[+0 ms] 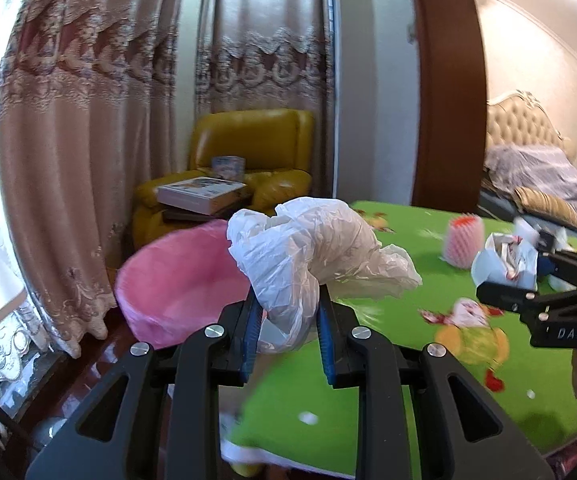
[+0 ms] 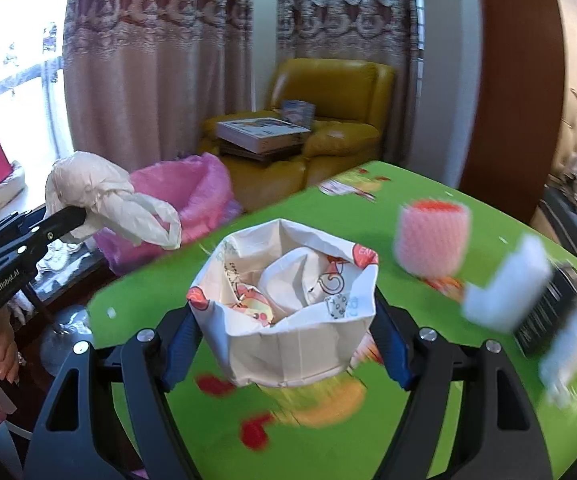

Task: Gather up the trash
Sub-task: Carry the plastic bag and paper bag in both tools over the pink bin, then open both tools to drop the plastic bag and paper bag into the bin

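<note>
Yellow armchair, books on it, patterned curtains, bed

Lined bin left of table; armchair behind both; foam sleeve on table

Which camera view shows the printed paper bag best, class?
The right wrist view: the paper bag fills the centre, open mouth up, held between the right tool. The left wrist view shows it only small and blurred at the right edge, partly behind that tool.
</note>
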`<state>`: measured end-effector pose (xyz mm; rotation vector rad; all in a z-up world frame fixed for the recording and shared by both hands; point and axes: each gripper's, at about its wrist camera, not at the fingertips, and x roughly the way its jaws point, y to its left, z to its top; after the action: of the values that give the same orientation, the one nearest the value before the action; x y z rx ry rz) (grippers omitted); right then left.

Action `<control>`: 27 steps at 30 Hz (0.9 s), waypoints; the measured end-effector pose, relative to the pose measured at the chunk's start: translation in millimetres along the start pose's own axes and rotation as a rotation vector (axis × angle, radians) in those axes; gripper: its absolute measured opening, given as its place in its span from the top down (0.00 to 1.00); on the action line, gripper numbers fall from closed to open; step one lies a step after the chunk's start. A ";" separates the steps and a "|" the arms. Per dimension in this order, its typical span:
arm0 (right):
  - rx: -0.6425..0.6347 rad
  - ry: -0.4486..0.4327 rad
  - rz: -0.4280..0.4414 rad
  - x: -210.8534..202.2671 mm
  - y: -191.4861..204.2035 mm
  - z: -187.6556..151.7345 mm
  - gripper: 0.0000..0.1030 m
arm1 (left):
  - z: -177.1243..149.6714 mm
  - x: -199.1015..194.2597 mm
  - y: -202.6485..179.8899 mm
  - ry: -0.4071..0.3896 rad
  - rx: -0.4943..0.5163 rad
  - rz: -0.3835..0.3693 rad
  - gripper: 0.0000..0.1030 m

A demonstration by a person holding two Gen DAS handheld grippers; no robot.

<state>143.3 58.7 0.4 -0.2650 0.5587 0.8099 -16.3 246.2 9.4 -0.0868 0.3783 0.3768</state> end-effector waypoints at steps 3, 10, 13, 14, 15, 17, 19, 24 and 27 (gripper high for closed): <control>-0.032 -0.009 0.046 18.9 21.0 20.2 0.29 | 14.8 11.2 26.3 0.000 -0.015 0.035 0.77; -0.121 -0.034 0.157 63.2 69.6 67.1 0.28 | 42.1 53.2 83.7 0.036 -0.060 0.049 0.77; -0.147 -0.029 0.186 81.3 82.9 81.5 0.27 | 45.0 73.2 101.0 0.059 -0.066 0.048 0.77; -0.153 -0.028 0.192 86.5 86.0 84.5 0.27 | 46.0 80.0 108.1 0.072 -0.076 0.040 0.77; -0.163 -0.026 0.198 93.0 89.9 88.4 0.27 | 46.9 85.8 115.6 0.081 -0.093 0.036 0.77; -0.176 -0.023 0.206 103.5 95.5 93.3 0.27 | 47.1 94.8 125.1 0.094 -0.111 0.040 0.77; -0.186 -0.017 0.224 115.4 100.8 99.1 0.26 | 48.4 104.4 132.6 0.111 -0.121 0.029 0.77; -0.227 -0.004 0.237 131.5 102.3 95.6 0.12 | 45.7 124.7 145.3 0.152 -0.125 0.071 0.26; -0.169 -0.029 0.242 120.0 85.1 91.1 0.09 | 41.7 110.5 148.5 0.088 -0.144 0.116 0.13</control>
<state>180.3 227.6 6.5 -0.3442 0.5008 1.0970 37.5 428.0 4.5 -0.2229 0.4438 0.5163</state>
